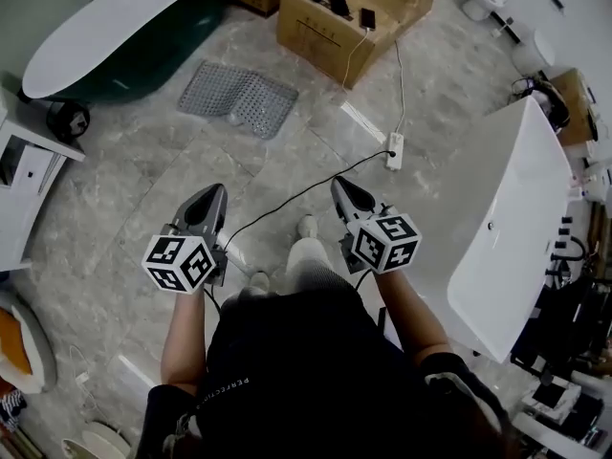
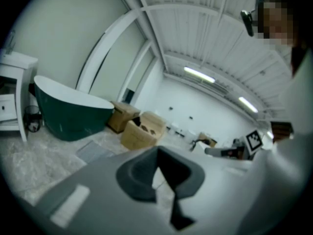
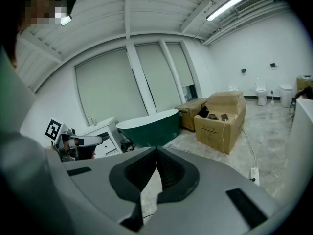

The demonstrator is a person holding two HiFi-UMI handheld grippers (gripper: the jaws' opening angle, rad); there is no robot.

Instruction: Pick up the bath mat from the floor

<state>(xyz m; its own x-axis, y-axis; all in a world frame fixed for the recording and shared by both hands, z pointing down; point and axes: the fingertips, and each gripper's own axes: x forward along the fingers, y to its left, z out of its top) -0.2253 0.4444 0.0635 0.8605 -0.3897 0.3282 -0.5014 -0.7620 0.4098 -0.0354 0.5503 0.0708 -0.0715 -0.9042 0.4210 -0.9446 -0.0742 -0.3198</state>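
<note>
One grey perforated bath mat (image 1: pixel 237 98), flat on the floor (image 1: pixel 115 199) between a green bathtub (image 1: pixel 115 32) and two cardboard boxes (image 1: pixel 354 17), well ahead of both grippers. Two bathtubs: one green, one white (image 1: pixel 507 228). The nearer box carries two small dark devices (image 1: pixel 340 6). Left gripper (image 1: pixel 212 193), right gripper (image 1: pixel 341 185): jaws clenched, empty.

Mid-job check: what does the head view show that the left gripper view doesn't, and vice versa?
Only the head view: the power strip and the black cable across the floor. Only the left gripper view: the ceiling lights, and a close look at the left tool, shut and empty. Both: the bath mat lying on the floor, the green bathtub, the cardboard boxes, the right tool.
</note>
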